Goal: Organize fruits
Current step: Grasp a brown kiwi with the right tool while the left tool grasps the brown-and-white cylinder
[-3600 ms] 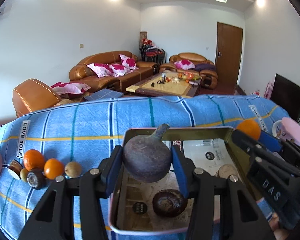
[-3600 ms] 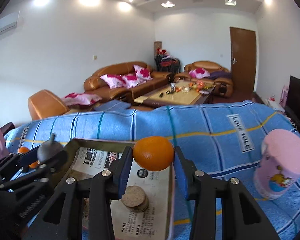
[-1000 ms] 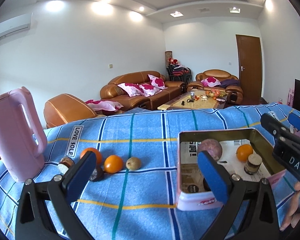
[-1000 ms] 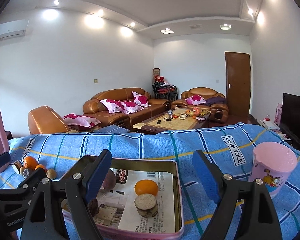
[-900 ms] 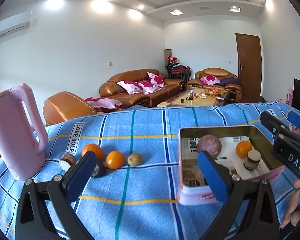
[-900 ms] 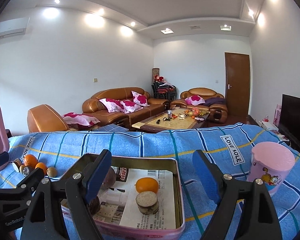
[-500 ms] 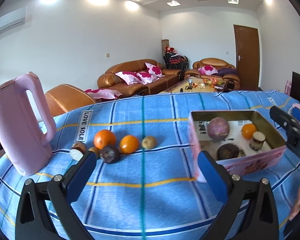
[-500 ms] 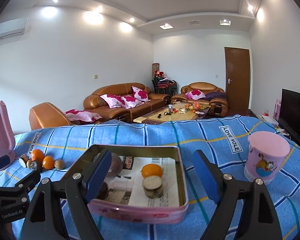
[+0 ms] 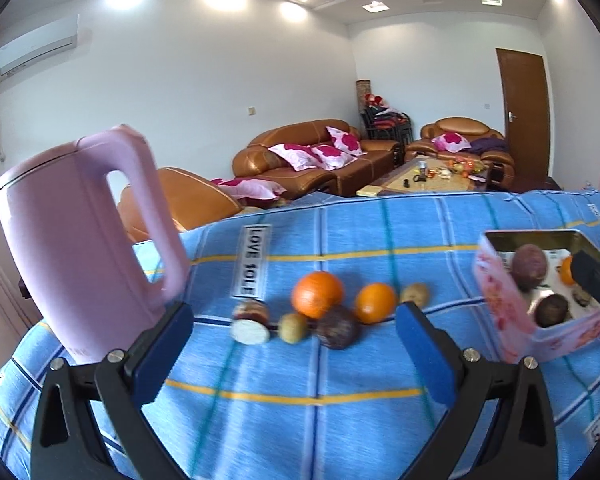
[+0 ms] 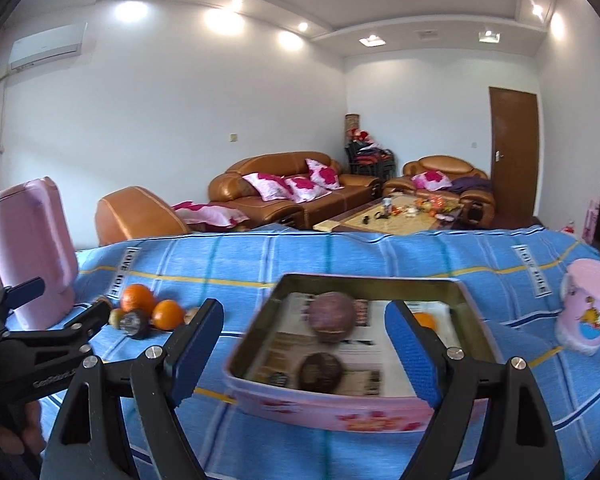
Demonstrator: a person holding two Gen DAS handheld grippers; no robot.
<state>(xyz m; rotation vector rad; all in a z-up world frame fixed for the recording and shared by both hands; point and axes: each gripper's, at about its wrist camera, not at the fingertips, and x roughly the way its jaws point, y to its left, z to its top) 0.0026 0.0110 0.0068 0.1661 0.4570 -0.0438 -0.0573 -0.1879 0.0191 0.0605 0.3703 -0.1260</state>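
A pink tin box (image 10: 328, 410) on the blue striped cloth holds a purple round fruit (image 10: 332, 315), a dark fruit (image 10: 320, 370) and an orange (image 10: 425, 321). It also shows at the right of the left wrist view (image 9: 496, 300). Loose fruits lie in a row: a large orange (image 9: 317, 294), a smaller orange (image 9: 375, 302), a dark fruit (image 9: 338, 332), two small brown fruits and a cut piece (image 9: 251, 322). My left gripper (image 9: 294, 356) is open and empty, in front of the row. My right gripper (image 10: 304, 354) is open and empty, over the tin's near side.
A tall pink kettle (image 9: 84, 240) stands left of the fruit row. A pink cup (image 10: 586, 306) stands right of the tin. The blue cloth (image 9: 300, 420) covers the table. Sofas and a coffee table are behind.
Both grippers let go of their fruits, which now lie in the tin, and drew back. The left gripper has swung left toward the fruit row and moved closer to it.
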